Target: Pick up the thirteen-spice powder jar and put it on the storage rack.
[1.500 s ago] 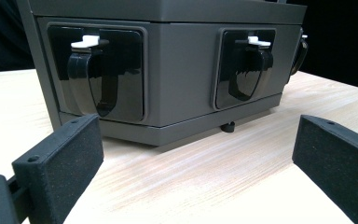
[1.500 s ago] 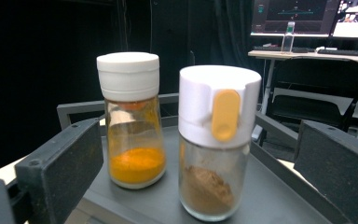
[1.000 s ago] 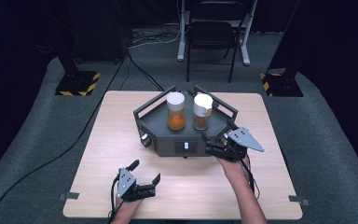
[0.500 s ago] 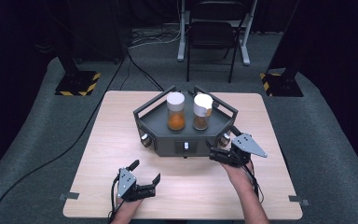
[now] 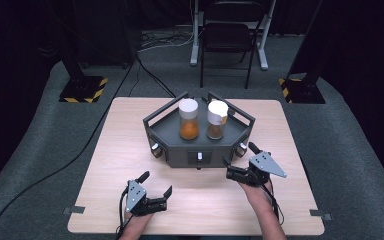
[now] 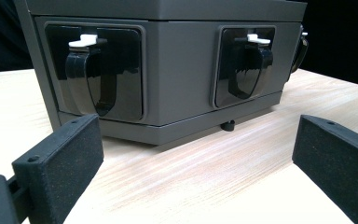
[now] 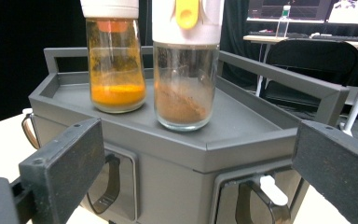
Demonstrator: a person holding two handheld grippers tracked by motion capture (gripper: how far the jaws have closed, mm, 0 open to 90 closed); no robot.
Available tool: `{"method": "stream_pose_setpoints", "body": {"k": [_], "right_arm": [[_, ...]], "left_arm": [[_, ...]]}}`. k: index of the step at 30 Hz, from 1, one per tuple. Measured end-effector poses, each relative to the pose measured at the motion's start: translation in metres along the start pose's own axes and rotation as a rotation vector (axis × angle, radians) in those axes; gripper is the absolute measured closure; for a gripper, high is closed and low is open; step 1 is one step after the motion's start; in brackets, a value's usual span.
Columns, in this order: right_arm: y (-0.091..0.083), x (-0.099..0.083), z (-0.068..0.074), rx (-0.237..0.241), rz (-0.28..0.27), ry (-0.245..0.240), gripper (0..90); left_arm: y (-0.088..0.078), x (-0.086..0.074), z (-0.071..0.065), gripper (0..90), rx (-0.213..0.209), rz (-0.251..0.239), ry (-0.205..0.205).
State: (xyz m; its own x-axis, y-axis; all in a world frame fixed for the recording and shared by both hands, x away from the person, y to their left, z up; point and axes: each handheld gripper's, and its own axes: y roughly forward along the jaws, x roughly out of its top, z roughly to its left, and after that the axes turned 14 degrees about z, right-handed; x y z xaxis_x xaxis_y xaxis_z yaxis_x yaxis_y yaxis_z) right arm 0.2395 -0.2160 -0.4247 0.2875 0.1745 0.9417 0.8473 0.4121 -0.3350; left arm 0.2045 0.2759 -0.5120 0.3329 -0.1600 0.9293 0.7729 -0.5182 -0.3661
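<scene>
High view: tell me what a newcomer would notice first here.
Two glass spice jars stand side by side on top of the dark grey six-sided unit at the middle of the table: the orange-powder jar on the left and the brown-powder jar, its white lid marked yellow, on the right. Nearer the person, the left claw sits low by the table's front edge and the right claw lies close to the unit's front right corner, both open.

Matt grey plastic stand [image 5: 180, 145] on pale wood-grain table [image 5: 130, 150]; glossy glass jars [image 7: 182, 88].
</scene>
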Motion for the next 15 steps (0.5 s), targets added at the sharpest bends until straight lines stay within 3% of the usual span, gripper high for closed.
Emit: {"method": "stream_pose_setpoints", "body": {"k": [15], "right_arm": [[-0.003, -0.017, -0.002, -0.004, 0.015, 0.017, 1.2]], "left_arm": [[0.000, 0.000, 0.000, 1.7, 0.000, 0.000, 0.001]]}}
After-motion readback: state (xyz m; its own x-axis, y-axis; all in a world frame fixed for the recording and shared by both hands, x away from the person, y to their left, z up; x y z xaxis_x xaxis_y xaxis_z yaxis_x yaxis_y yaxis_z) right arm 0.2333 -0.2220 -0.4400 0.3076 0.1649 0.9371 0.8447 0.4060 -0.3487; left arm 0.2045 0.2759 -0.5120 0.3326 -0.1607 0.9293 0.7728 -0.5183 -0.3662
